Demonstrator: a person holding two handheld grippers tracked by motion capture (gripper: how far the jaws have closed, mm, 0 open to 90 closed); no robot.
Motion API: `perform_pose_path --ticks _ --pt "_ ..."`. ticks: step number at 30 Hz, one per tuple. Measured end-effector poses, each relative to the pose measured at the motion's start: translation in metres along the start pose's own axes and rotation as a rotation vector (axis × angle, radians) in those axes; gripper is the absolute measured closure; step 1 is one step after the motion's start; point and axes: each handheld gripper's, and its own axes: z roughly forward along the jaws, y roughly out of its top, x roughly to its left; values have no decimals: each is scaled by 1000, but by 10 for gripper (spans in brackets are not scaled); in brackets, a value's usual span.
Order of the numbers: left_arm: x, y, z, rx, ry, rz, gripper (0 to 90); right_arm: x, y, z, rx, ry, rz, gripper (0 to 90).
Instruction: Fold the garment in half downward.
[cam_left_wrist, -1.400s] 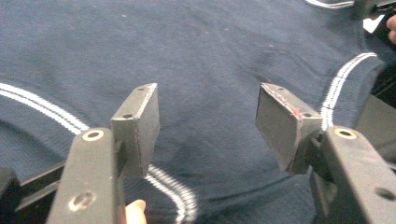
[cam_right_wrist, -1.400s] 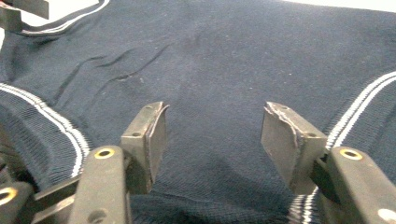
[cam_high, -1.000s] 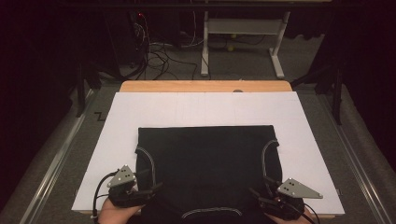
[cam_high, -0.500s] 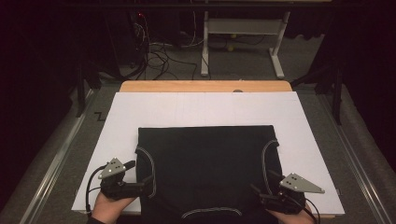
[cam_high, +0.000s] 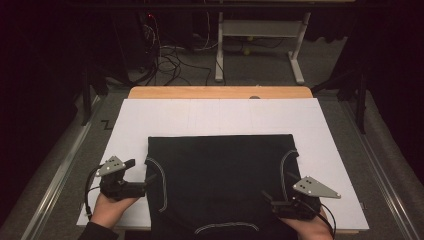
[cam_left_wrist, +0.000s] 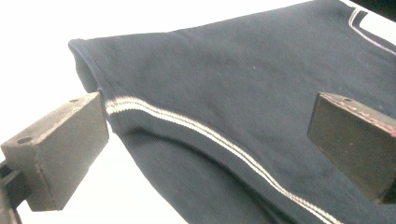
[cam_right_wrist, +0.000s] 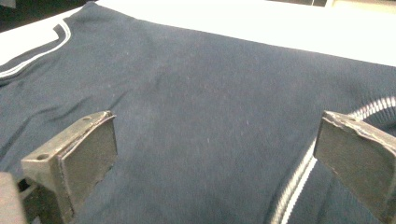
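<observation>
A black garment (cam_high: 220, 175) with thin white piping lies flat on a white sheet (cam_high: 210, 117). At its left edge, my left gripper (cam_high: 141, 171) is open beside the piped armhole. In the left gripper view the open left gripper (cam_left_wrist: 205, 140) has the garment (cam_left_wrist: 233, 84) edge and its white stripe (cam_left_wrist: 196, 128) between the jaws, one jaw over the sheet, the other over cloth. My right gripper (cam_high: 276, 195) sits open on the garment's near right part. Seen from the right gripper view, this right gripper (cam_right_wrist: 210, 158) has flat cloth (cam_right_wrist: 201, 84) between its jaws and piping (cam_right_wrist: 299, 182) by the right jaw.
The sheet covers a wooden table (cam_high: 220, 92); bare sheet surrounds the garment at the left, right and far sides. Beyond the table are a white desk frame (cam_high: 260, 45) and loose cables (cam_high: 170, 60) on a dark floor. Metal rails (cam_high: 55, 175) run along both sides.
My left gripper has moved left and slightly away from me, from the garment's near left part to its left edge. The right gripper shifted slightly forward. The garment has not moved.
</observation>
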Motion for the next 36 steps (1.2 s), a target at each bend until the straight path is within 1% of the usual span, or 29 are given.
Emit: perform_pose_path --ticks 1,3,5,8,11,12,13,14,16,18,25,28,34,36 --pt "2 3 0 -3 -2 0 0 1 3 2 1 0 -4 0" --pt "6 10 2 -5 -1 15 0 4 9 7 1 5 -13 0" --pt "11 16 5 7 2 23 0 7 14 13 9 17 -18 1" --pt "20 24 12 16 19 14 0 13 20 22 18 34 -27 0" --pt "29 31 19 15 10 -9 0 22 25 32 18 51 -45 0" --pt "32 34 21 15 17 -11 0 25 26 35 17 54 -51 0" --pt "33 36 24 16 29 -3 0 27 27 38 21 57 -55 0" --pt "35 39 26 18 34 0 0 29 28 41 21 68 -51 0" --pt "39 43 30 17 37 -4 0 35 31 48 24 88 -45 0" --pt "43 48 34 19 38 -4 0 41 33 54 31 101 -55 0" --pt "54 67 40 15 32 -10 0 69 38 74 50 160 -86 0" --pt "56 76 40 5 37 2 0 82 41 82 56 192 -101 1" --pt "60 90 38 -3 30 -3 0 110 45 95 59 245 -122 1" --pt "62 94 39 1 29 -3 0 120 45 99 60 266 -126 1"
